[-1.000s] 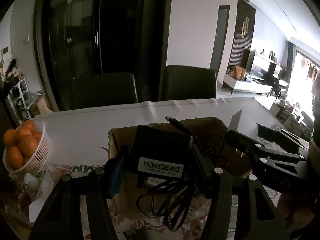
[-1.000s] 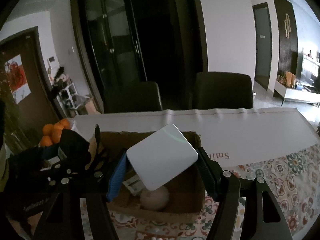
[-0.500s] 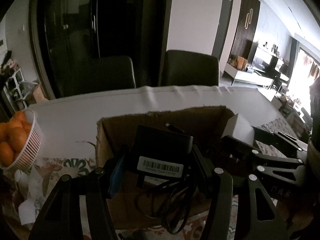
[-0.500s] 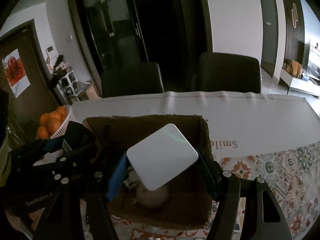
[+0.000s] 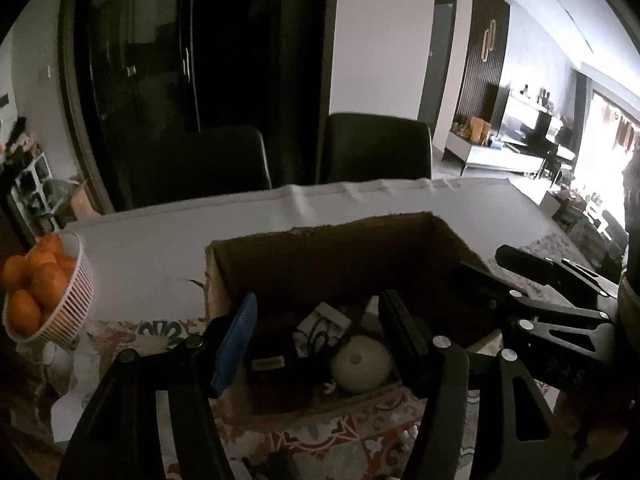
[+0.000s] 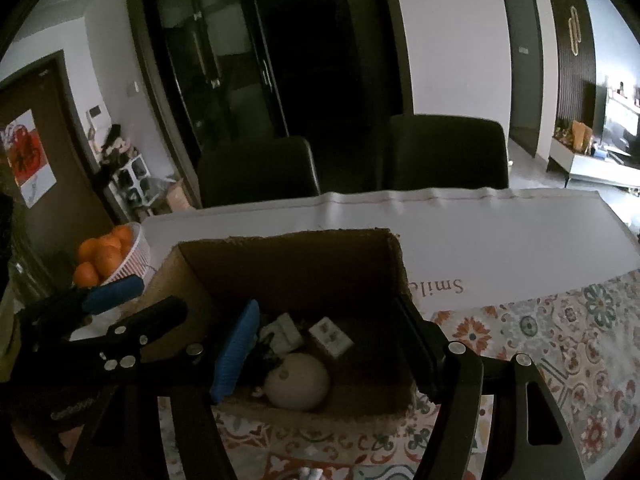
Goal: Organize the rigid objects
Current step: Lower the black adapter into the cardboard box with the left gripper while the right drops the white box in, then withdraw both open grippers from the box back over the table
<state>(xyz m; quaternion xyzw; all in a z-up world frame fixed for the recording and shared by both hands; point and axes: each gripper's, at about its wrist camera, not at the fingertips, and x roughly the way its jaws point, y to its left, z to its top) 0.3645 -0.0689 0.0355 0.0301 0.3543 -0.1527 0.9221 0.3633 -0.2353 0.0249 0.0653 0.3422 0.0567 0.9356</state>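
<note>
Both grippers now empty; a half-second back each held an item over the cardboard box point(image 5: 320, 248).

Left gripper point(image 5: 320, 344): jaws spread wide, nothing between them. The black power adapter point(image 5: 269, 364) it was carrying now lies on the box floor, barcode label up, cord tangled beside it toward the white pieces behind.

Right gripper point(image 6: 324, 344): jaws likewise wide apart, nothing held. The white square device point(image 6: 331, 336) it had gripped now rests in the box, tilted, just behind the round cream-coloured object point(image 6: 298, 380). A second white piece point(image 6: 285, 334) sits left of it; identity unclear in the dim light.

Judgement: two releases done at once, so both items count as stowed. Box sits on the bench point(image 6: 500, 236), open top, torn rim. Basket of oranges point(image 5: 44, 300) stands well apart at far left, untouched.
</note>
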